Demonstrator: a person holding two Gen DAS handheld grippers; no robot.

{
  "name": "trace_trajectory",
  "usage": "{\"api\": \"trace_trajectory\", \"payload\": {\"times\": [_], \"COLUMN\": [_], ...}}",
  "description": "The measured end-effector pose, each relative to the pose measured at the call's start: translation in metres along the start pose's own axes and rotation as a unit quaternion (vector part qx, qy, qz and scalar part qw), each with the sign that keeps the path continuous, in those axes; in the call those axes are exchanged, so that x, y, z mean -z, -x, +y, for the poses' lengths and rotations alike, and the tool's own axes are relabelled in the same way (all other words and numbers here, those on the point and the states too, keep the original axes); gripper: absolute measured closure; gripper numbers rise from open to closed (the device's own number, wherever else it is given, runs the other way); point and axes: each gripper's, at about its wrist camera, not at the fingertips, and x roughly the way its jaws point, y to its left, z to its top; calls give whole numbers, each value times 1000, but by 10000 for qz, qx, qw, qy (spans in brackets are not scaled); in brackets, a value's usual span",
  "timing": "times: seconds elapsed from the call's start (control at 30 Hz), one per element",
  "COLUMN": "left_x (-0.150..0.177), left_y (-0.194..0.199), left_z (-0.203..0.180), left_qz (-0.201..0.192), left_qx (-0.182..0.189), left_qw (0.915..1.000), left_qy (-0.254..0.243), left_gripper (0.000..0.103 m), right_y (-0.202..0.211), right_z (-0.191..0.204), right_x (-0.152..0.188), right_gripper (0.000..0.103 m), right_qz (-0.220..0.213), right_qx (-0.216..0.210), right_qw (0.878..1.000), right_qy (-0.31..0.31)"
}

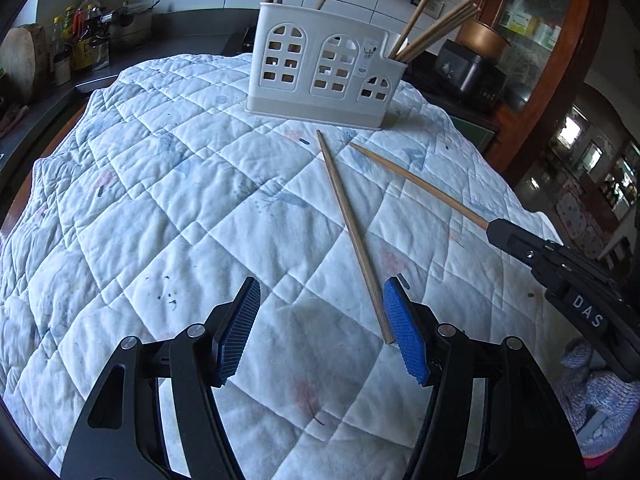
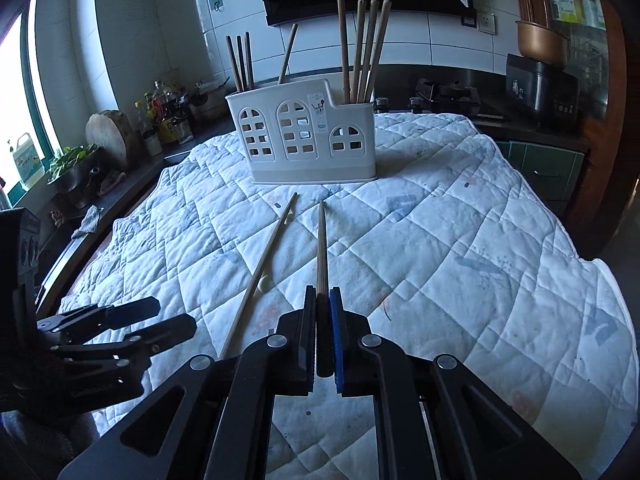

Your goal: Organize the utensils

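A white utensil holder (image 1: 320, 76) (image 2: 306, 138) with arched cut-outs stands at the far side of a quilted cloth; several chopsticks stick up from it. My right gripper (image 2: 322, 298) (image 1: 494, 229) is shut on a wooden chopstick (image 2: 321, 248) (image 1: 416, 182) that points toward the holder. A second chopstick (image 1: 350, 232) (image 2: 260, 272) lies loose on the cloth. My left gripper (image 1: 320, 300) (image 2: 168, 316) is open, its jaws astride the near end of that loose chopstick, whose tip lies close to the right blue pad (image 1: 402, 332); touching or not, I cannot tell.
The quilted white cloth (image 1: 160, 208) (image 2: 460, 248) covers the table. A dark counter at the left carries bottles (image 1: 82, 36) (image 2: 166, 114) and a round wooden board (image 2: 108, 136). A rice cooker (image 1: 472, 68) (image 2: 540, 84) and a wooden cabinet stand at the right.
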Motion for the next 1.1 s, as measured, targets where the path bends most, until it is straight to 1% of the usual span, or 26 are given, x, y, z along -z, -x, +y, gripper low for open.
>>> {"api": "trace_trajectory", "payload": {"times": [0.1, 0.13, 0.2, 0.33, 0.43, 0.57, 0.67, 0.73, 0.77, 0.9, 1.1], "left_x": [-1, -1, -2, -3, -5, -7, -8, -8, -8, -14, -28], "left_y": [-9, -12, -18, -32, -39, -44, -46, -46, -46, -38, -9], "left_z": [-12, -15, -21, -29, -30, -32, -34, -35, -35, -26, -15], "left_qz": [73, 99, 164, 265, 315, 316, 287, 242, 220, 102, -297], "left_qx": [-12, -7, -16, -13, -42, -166, -314, -455, -514, -499, -376], "left_qw": [10000, 9999, 9998, 9995, 9994, 9992, 9988, 9983, 9980, 9986, 9988], "left_qy": [-65, -86, -119, -148, -123, -182, -240, -276, -289, -162, -135], "left_gripper": [40, 47, 52, 66, 70, 76, 84, 93, 95, 97, 97], "right_y": [3, 3, 4, 5, 6, 7, 7, 9, 11, 20, 35], "right_z": [-6, -8, -11, -14, -17, -20, -20, -20, -20, -19, -17], "right_x": [2, 3, 4, 5, 6, 6, 5, 4, 4, -2, -19], "right_gripper": [96, 96, 96, 96, 96, 96, 96, 96, 96, 96, 96], "right_qz": [-15, -19, -26, -42, -59, -72, -81, -104, -121, -224, -397], "right_qx": [-44, -54, -79, -118, -137, -146, -147, -138, -128, -73, -54], "right_qw": [10000, 10000, 9999, 9998, 9997, 9997, 9997, 9997, 9997, 9996, 9992], "right_qy": [-67, -80, -111, -133, -168, -187, -195, -190, -183, -134, 17]}}
